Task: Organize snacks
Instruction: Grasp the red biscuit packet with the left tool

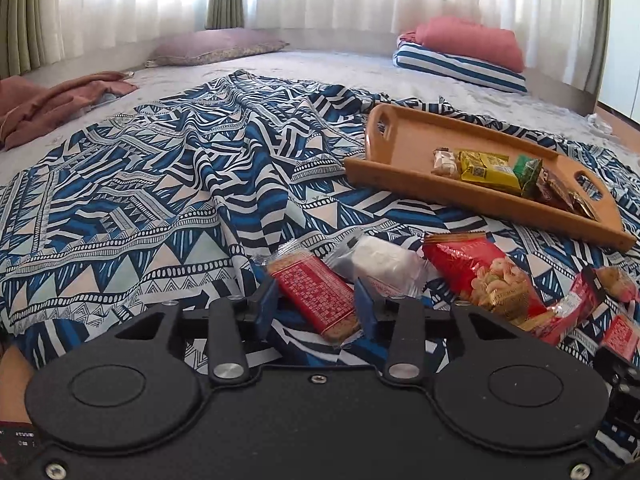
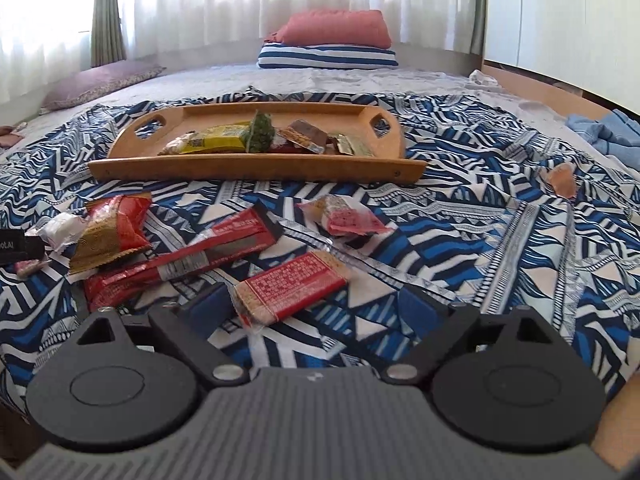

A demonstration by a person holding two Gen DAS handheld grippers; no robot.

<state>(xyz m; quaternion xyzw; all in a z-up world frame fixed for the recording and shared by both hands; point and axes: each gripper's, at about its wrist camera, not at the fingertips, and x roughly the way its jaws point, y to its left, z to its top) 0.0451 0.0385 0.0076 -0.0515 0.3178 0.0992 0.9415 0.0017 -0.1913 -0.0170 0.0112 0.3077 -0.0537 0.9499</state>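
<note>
Patterned bedspread [image 1: 160, 200]; red biscuit pack [image 1: 316, 296] lies diagonally between left tongs [image 1: 320, 304].

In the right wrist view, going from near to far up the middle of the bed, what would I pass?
Red cracker packet → pink-wrapped snack → wooden tray → striped pillow with a pink cushion on top.
</note>
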